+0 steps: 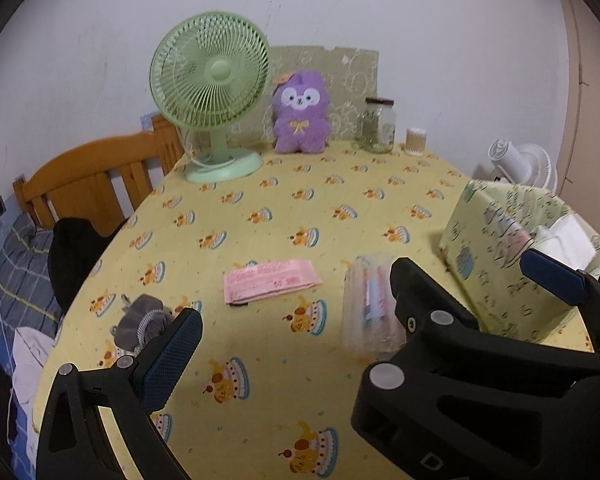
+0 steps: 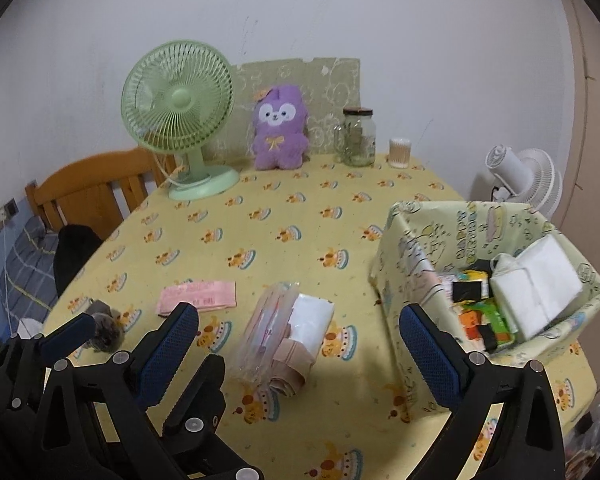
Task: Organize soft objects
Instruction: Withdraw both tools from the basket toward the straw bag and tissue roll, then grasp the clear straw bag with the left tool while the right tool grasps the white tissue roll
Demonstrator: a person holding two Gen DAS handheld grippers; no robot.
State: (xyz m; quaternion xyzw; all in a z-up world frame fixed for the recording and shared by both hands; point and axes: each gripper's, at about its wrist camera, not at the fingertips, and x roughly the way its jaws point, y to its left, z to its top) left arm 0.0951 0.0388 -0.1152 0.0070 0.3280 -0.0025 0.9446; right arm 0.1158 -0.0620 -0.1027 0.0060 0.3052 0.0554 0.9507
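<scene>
On the tabletop [image 2: 300,208], centre, three soft things lie loose: a clear plastic packet [image 2: 278,334] with white and beige fabric inside, dead ahead at 12 o'clock of the right claw [image 2: 298,334]; a pink pack [image 2: 198,295] at its 10 o'clock; a small grey fuzzy item [image 2: 105,330] at 9 o'clock near the table edge. Fabric storage box [image 2: 404,256] sits at 2 o'clock, well apart from the packet, already holding white folded cloth and small coloured packs

Right claw wide, empty, fingers either side of the packet but above it, not touching. Left claw [image 1: 296,316] also wide, empty, hovering over the tabletop; the pink pack [image 1: 270,282] is at its 12 o'clock, the grey item [image 1: 140,324] just beside its left finger [image 1: 172,356]

Step, as I judge: some things binned, next pick not yet made. Next move likely calls for lowering the right claw onto the packet, closing on the bulky fabric part as the plastic looks slippery, then carrying to the box at 2 o'clock

Count: 3 loose soft items, 1 box, 2 claws. Far edge at 12 o'clock: 1 green fan [image 2: 178,120], 1 purple plush [image 2: 278,128], 1 glass jar [image 2: 358,136], 1 cotton swab tub [image 2: 400,153]. 1 white fan [image 2: 524,176] off the table at 2 o'clock
</scene>
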